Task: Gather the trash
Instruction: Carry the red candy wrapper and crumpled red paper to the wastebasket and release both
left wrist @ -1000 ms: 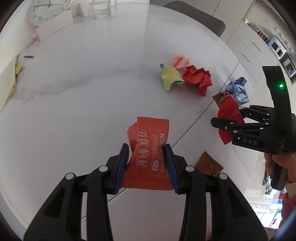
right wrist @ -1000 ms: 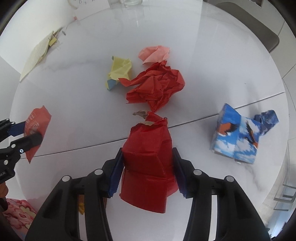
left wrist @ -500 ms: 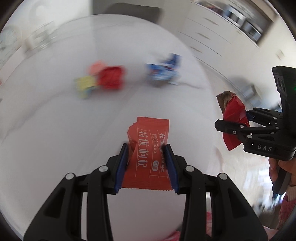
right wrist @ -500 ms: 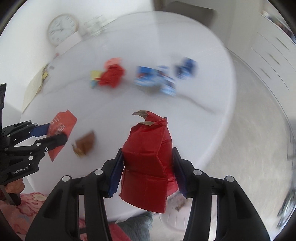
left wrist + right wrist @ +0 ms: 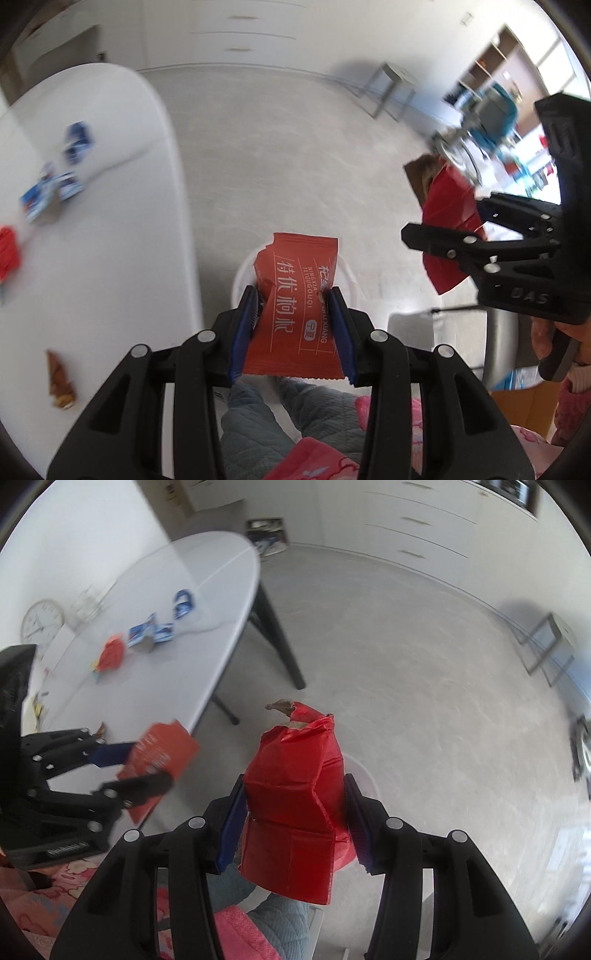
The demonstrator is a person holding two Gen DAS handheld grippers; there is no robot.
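Red printed wrapper (image 5: pixel 295 306) in left tool (image 5: pixel 291 317), torn top edge.

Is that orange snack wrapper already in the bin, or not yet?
Not yet. The left gripper is shut on the snack wrapper, holding it in the air above the white bin on the floor.

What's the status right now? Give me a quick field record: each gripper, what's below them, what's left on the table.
left gripper: shut on orange snack wrapper
right gripper: shut on red paper bag
below: white bin on the floor, partly hidden by the wrapper
table: blue cartons, red crumpled paper, brown scrap
sharpness: table items blurred
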